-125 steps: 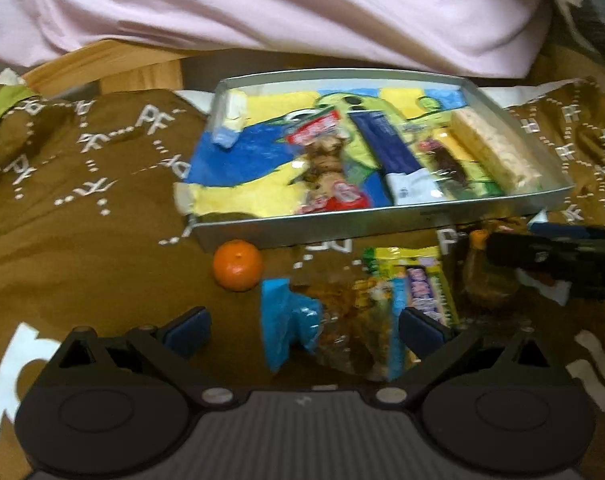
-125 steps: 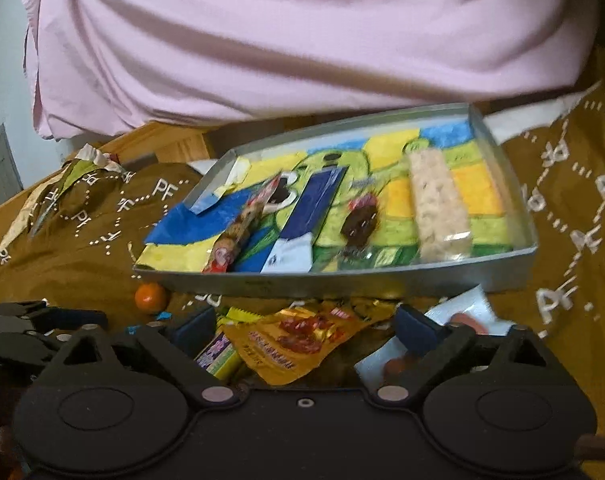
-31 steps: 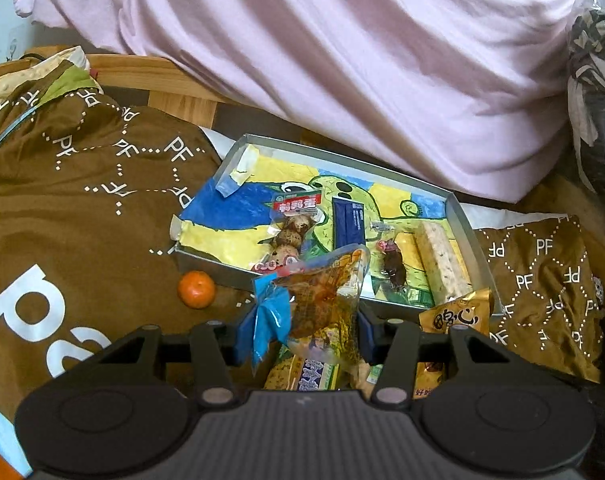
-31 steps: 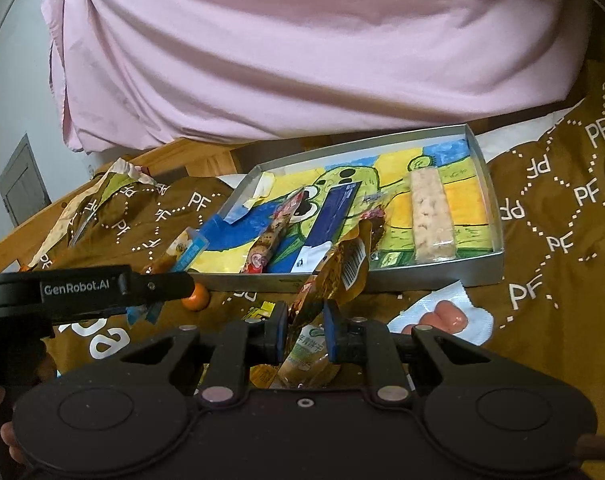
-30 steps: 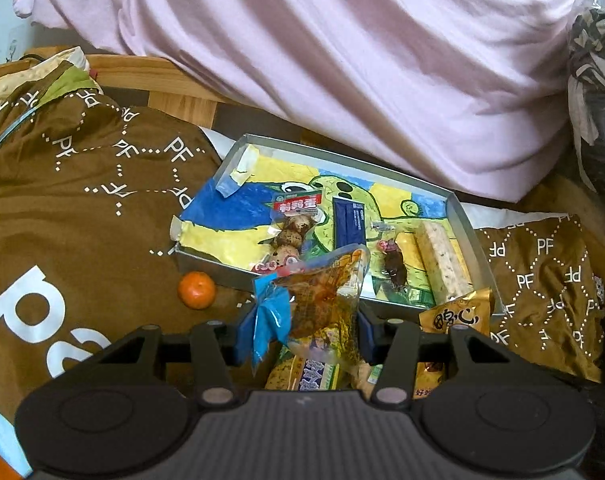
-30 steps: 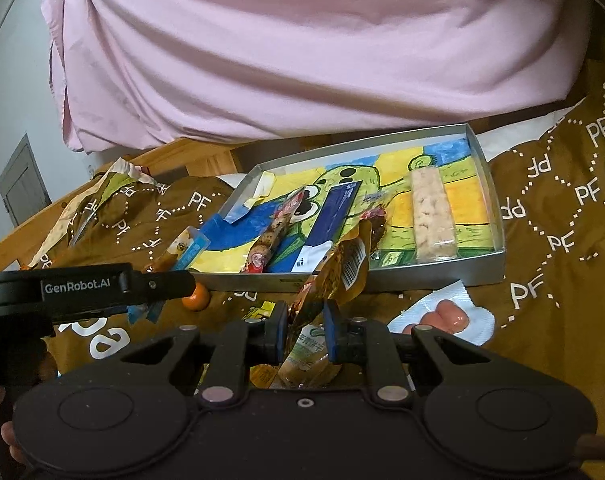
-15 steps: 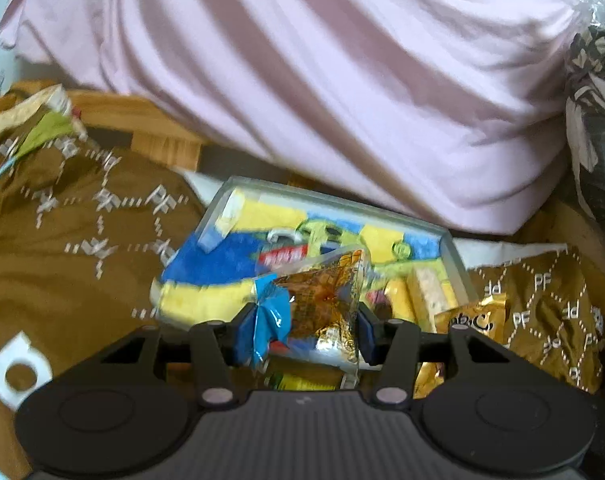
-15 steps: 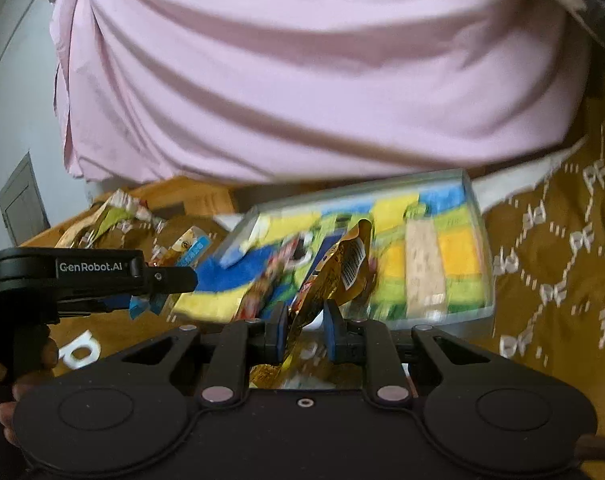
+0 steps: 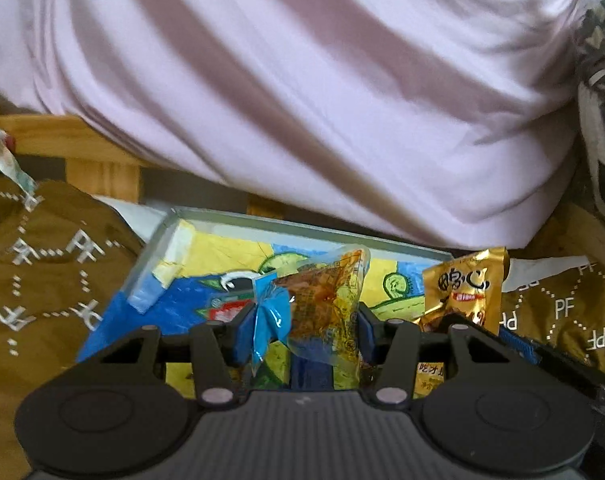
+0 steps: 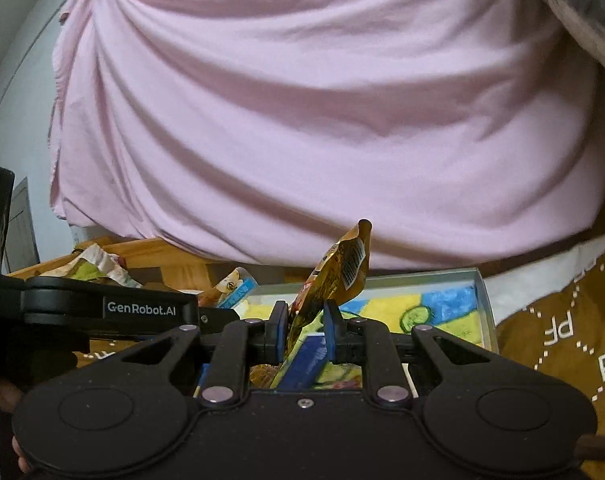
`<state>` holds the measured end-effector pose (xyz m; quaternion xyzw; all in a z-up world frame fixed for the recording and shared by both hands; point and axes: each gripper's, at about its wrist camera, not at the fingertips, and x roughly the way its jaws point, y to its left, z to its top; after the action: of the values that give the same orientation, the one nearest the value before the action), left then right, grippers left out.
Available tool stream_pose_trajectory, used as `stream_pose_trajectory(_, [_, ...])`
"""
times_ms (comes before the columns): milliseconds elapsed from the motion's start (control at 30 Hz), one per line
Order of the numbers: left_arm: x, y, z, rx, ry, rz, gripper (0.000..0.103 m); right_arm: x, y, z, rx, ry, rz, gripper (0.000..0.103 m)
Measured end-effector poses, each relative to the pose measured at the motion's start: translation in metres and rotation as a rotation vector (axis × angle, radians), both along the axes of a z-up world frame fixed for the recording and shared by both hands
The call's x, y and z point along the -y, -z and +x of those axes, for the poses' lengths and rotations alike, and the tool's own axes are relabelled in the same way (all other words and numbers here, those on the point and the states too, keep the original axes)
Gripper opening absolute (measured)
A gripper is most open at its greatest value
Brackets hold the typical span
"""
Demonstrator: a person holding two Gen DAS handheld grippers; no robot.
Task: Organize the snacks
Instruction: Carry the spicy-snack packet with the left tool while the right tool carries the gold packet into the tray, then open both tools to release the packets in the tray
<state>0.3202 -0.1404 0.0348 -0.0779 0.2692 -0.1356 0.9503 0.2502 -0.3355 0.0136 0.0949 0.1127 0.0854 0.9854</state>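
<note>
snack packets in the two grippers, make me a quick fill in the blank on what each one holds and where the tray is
1. The left gripper is shut on a clear snack packet with a ____ crimped end.
2. The right gripper is shut on a shiny ____ foil packet bearing a barcode.
3. The shallow grey metal tray has a bottom covered by a ____ and blue drawing.
4. Behind the tray hangs a big ____ cloth.

Missing words: blue; gold; yellow; pink
</note>
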Motion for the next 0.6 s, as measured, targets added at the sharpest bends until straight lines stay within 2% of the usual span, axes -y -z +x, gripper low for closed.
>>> stream_pose_trajectory(133, [0.008, 0.015, 0.011, -0.004, 0.019, 0.025, 0.055, 0.011, 0.016, 0.014, -0.051, 0.006, 0.022, 0.020])
stream_pose_trajectory(300, [0.009, 0.031, 0.019, -0.029, 0.019, 0.053, 0.055, 0.016, 0.027, 0.023, -0.101, -0.052, 0.056, 0.020])
stream_pose_trajectory(600, [0.007, 0.042, 0.026, -0.040, 0.010, 0.098, 0.055, 0.004, 0.040, 0.032, -0.149, -0.086, 0.031, 0.020])
